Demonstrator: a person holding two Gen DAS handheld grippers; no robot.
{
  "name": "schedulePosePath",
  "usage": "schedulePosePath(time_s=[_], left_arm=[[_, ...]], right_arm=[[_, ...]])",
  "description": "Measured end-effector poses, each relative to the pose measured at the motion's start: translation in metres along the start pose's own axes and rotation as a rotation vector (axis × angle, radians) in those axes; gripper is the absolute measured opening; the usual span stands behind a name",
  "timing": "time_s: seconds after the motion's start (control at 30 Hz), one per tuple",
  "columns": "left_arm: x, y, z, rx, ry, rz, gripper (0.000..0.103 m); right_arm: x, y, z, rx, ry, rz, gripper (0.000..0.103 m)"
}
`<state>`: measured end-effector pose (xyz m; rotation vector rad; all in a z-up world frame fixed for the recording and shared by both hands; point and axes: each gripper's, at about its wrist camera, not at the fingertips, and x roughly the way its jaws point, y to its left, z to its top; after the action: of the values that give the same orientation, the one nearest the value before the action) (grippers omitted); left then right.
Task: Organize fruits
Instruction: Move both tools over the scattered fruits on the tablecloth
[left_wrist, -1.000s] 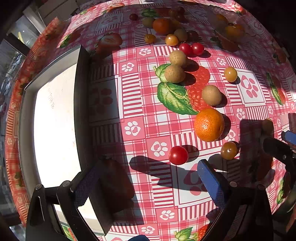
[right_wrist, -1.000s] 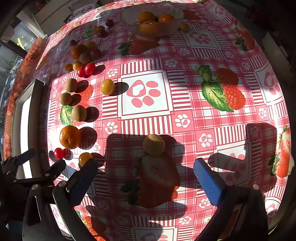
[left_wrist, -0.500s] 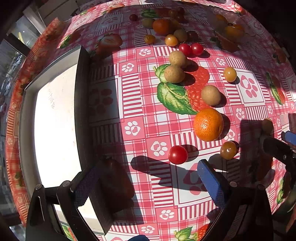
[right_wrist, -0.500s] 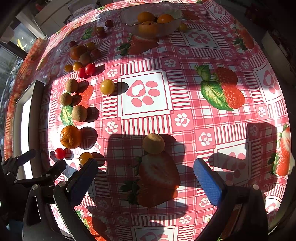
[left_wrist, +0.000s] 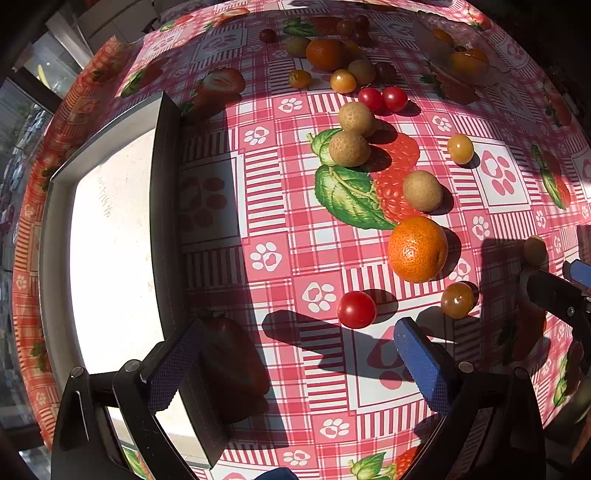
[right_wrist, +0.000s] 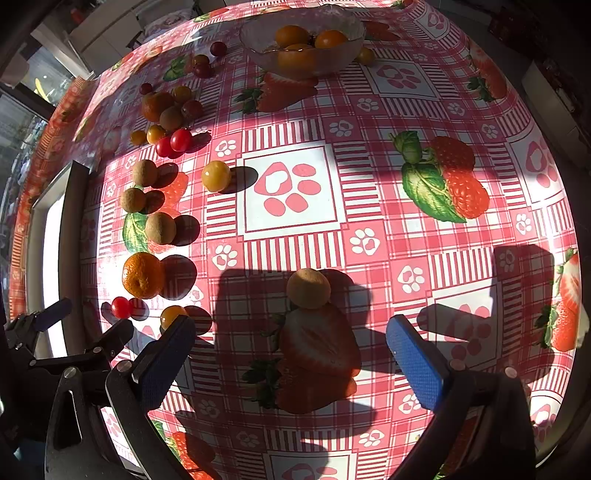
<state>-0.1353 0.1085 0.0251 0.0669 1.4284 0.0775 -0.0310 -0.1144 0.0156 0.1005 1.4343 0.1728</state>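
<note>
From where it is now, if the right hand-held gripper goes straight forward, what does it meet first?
Most likely the small brown fruit lying alone ahead of the open right hand-held gripper, roughly centred between its fingers. Depth is hard to judge.

The left claw (left_wrist: 295, 354) is showing two black, angular arms, each ending in a flat blue pad (left_wrist: 421, 365) with a fine dotted grip texture. Round silver screws (left_wrist: 131, 366) are sitting at the joints, and a narrow slot is cutting through the outer left plate. The right claw (right_wrist: 291, 354) is wearing the same build: black frame, blue textured fingers (right_wrist: 413, 365), silver screws (right_wrist: 123, 365) at the pivots. Sunlight is brightening one blue pad on each claw while the other is lying in shadow.
</note>
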Motion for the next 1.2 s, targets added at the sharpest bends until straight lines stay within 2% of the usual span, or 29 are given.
schedulePosePath(time_s=[1.2], left_arm=[[0.017,0.000,-0.002,-0.006,0.009,0.007,0.103]], right_arm=[[0.007,-0.007,-0.002,0.004,0.007,-0.002,0.103]])
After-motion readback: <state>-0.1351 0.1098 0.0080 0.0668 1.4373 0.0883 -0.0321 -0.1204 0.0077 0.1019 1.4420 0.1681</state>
